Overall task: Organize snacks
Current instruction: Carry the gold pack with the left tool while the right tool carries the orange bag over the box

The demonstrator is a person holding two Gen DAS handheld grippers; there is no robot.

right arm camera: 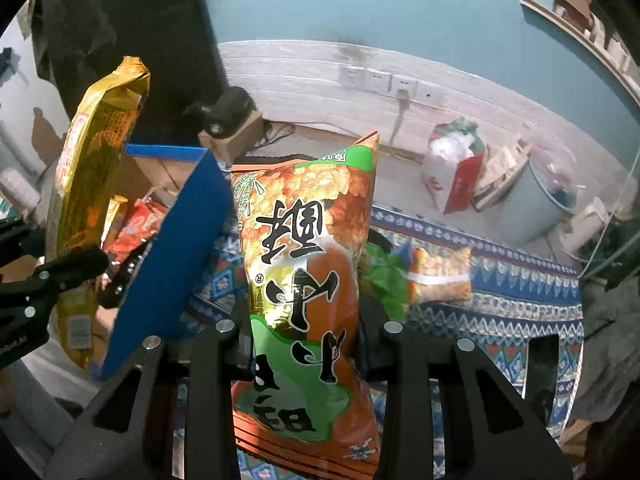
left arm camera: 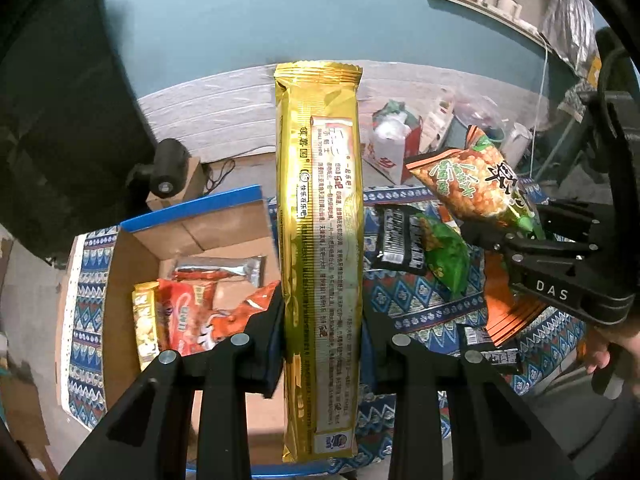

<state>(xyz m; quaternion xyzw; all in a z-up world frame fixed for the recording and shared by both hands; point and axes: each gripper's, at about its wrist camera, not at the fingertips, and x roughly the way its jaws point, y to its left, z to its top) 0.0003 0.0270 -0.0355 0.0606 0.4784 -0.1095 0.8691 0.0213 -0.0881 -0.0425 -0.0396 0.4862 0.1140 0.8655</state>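
Box left on cloth; snack packets inside; loose packets on cloth right.

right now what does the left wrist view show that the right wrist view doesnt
Only the left wrist view shows the silver packet lying deep in the cardboard box and the black packet on the patterned cloth.

Only the right wrist view shows the wall sockets and an orange packet on the cloth.

Both show the left tool shut on the gold packet, the right tool shut on the orange-green bag, and the box's blue flap.
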